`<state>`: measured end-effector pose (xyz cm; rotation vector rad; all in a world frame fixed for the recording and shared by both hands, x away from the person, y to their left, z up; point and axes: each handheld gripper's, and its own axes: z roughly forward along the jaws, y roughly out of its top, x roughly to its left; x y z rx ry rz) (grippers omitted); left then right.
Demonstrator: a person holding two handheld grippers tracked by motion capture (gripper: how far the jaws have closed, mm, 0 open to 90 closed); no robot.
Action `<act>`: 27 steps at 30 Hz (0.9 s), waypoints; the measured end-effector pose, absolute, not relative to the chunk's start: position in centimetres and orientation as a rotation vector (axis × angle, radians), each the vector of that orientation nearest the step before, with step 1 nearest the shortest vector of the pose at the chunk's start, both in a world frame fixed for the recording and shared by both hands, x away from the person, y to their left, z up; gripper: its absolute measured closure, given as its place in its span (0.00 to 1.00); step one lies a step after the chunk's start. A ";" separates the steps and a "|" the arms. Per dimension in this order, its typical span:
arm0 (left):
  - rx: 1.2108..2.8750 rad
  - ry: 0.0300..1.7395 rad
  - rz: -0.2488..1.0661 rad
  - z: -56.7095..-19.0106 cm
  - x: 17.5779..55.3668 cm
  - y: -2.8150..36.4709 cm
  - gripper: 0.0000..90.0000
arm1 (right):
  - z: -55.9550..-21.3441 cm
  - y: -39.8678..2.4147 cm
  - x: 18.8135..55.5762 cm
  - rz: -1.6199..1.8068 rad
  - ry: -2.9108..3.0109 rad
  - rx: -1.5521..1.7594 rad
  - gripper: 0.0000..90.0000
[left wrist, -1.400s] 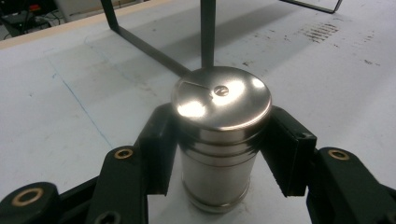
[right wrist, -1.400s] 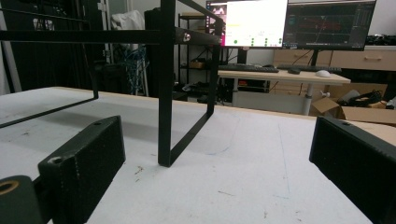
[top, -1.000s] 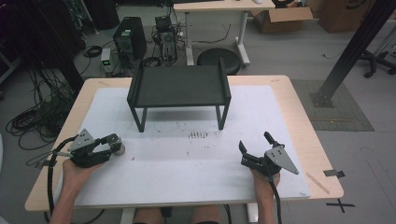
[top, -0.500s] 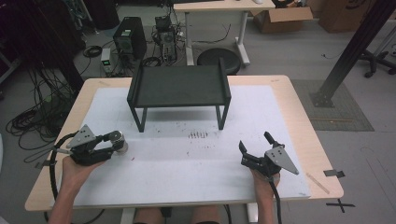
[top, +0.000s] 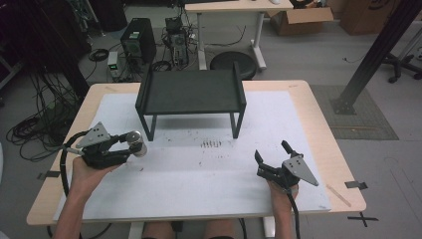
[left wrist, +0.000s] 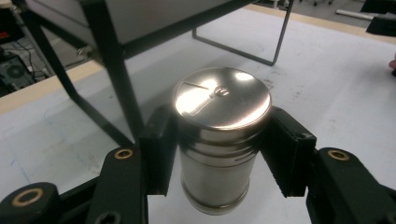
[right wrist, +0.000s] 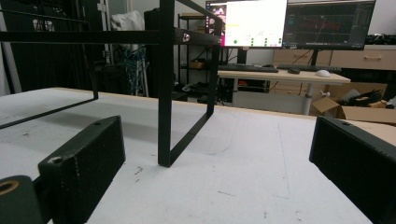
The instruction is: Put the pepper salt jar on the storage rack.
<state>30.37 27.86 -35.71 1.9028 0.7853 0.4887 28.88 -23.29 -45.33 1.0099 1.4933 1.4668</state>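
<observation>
Progress is looking early: left gripper (left wrist: 219, 154) is clamping a steel shaker (left wrist: 219, 140) just short of the black stand (top: 191, 92), while right gripper (top: 275, 163) is waiting wide open and empty.

Overhead light falls evenly on my white table mat (top: 278, 124), leaving a soft shadow under the black stand (top: 191, 92). Beyond the stand, the floor is dim. Glare burns the steel shaker lid (left wrist: 222, 97) I grip. My near jaws blur slightly.
</observation>
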 end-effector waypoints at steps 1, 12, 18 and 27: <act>1.903 0.776 0.479 -35.2 30.5 27.4 0.55 | -45.3 -23.3 28.9 1.467 1.493 1.010 0.03; 1.918 0.732 0.464 -32.3 32.0 25.4 0.55 | -45.3 -23.3 28.9 1.467 1.494 1.012 0.03; 1.926 0.708 0.463 -30.7 33.0 24.5 0.55 | -45.3 -23.3 28.9 1.466 1.495 1.012 0.03; 1.922 0.669 0.449 -28.2 35.0 23.0 0.55 | -45.3 -23.3 28.9 1.466 1.496 1.014 0.03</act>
